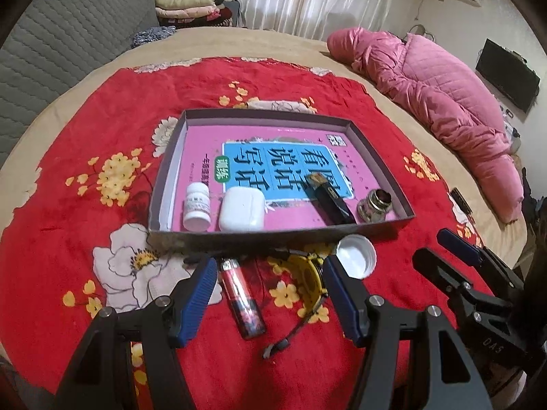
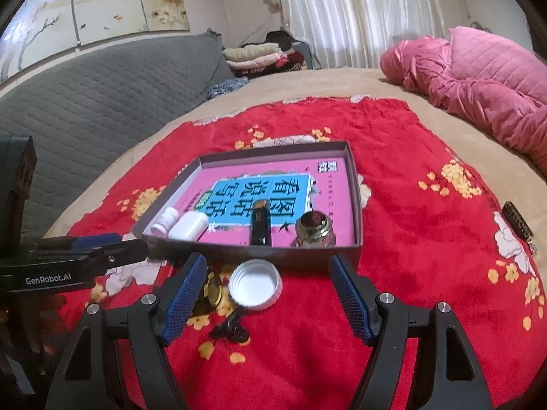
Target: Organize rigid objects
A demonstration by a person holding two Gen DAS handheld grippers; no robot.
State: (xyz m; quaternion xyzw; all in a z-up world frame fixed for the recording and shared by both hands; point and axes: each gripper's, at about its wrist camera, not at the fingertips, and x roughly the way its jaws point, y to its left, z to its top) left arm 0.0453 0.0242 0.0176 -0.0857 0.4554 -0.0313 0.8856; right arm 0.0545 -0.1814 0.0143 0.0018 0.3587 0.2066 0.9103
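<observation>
A shallow grey box (image 1: 273, 235) (image 2: 355, 184) lined with a pink book sits on the red flowered blanket. It holds a small white bottle (image 1: 196, 206) (image 2: 165, 220), a white earbud case (image 1: 242, 209) (image 2: 189, 225), a black rectangular object (image 1: 330, 201) (image 2: 260, 227) and a small glass jar (image 1: 374, 203) (image 2: 314, 230). In front of the box lie a red lighter (image 1: 241, 302), a yellow watch (image 1: 306, 278) (image 2: 213, 290) and a white cap (image 1: 355, 256) (image 2: 255, 283). My left gripper (image 1: 270, 294) is open over the lighter and watch. My right gripper (image 2: 265, 302) is open around the cap.
A pink quilted duvet (image 1: 441, 102) (image 2: 485, 78) lies at the right on the bed. A small dark object (image 2: 518, 223) (image 1: 459, 198) lies on the blanket right of the box. A grey headboard cushion (image 2: 102, 102) and folded clothes (image 1: 191, 7) are at the back left.
</observation>
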